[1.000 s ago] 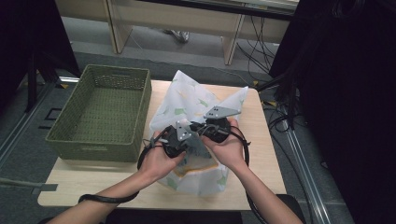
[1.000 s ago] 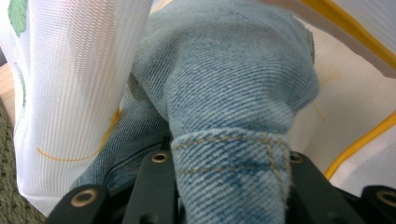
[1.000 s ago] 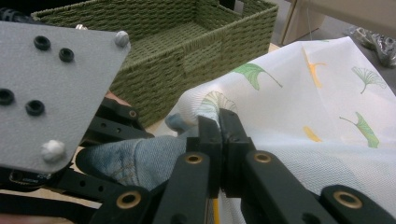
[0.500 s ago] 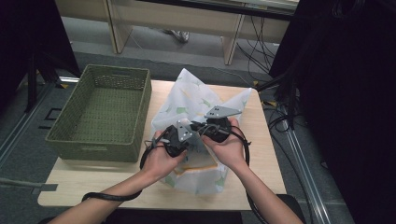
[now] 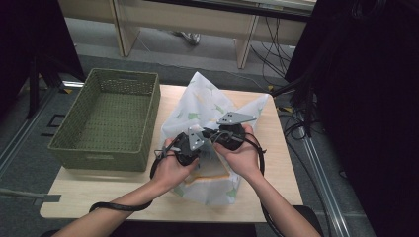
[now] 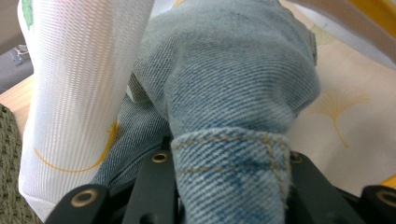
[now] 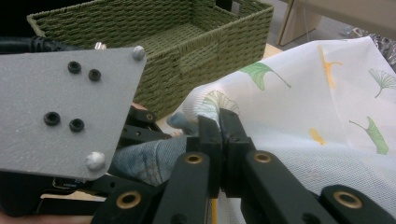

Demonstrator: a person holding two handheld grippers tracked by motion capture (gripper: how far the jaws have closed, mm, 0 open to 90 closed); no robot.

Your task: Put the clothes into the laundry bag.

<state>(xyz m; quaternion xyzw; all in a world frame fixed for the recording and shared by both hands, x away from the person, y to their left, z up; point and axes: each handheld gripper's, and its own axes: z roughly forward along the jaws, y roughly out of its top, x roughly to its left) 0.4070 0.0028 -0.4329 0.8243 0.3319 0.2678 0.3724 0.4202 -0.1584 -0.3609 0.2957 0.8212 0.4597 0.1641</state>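
Since a second ago your hands have barely shifted, both grippers staying together over the mesh laundry bag point(image 5: 207, 106). Your left gripper point(image 6: 229, 186) clamps a folded denim hem point(image 6: 233, 172), and your right gripper point(image 7: 219, 140) is pinched closed on the bag's edge. The bag lies on the wooden table point(image 5: 276, 163), beside the green woven basket point(image 5: 106, 116).
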